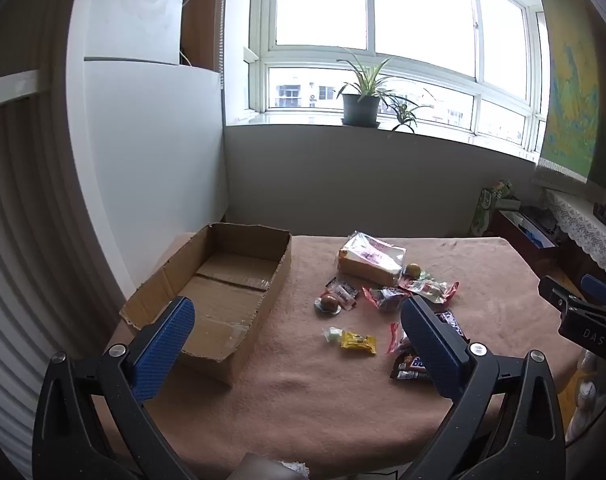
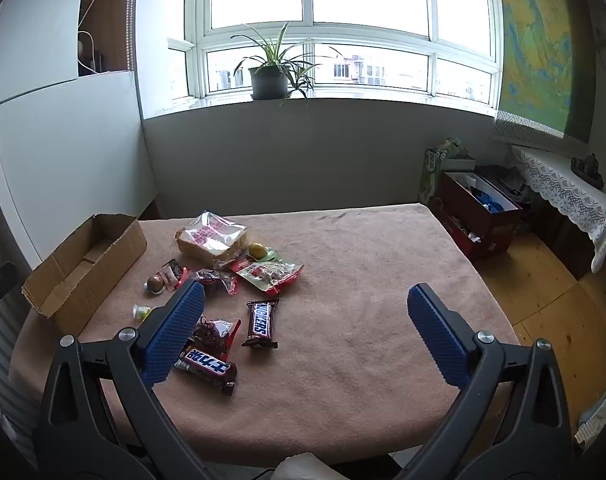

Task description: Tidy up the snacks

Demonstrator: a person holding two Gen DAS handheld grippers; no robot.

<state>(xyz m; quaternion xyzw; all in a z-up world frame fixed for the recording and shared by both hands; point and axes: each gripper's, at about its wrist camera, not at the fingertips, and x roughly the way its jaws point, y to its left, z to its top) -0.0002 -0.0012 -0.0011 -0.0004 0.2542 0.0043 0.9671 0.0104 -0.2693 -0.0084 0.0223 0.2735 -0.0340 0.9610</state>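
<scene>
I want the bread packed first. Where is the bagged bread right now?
The bagged bread lies at the far end of the snack pile, right of the cardboard box, with a small yellow fruit at its right corner.

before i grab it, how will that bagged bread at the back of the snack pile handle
The bagged bread will probably squash: it looks like soft sliced loaf in a loose clear wrapper. The glossy, crinkled film may slip or bunch between the jaws. It seems light for its bulk and lies flat on the cloth-covered table, so it should slide rather than roll or tip.
</scene>
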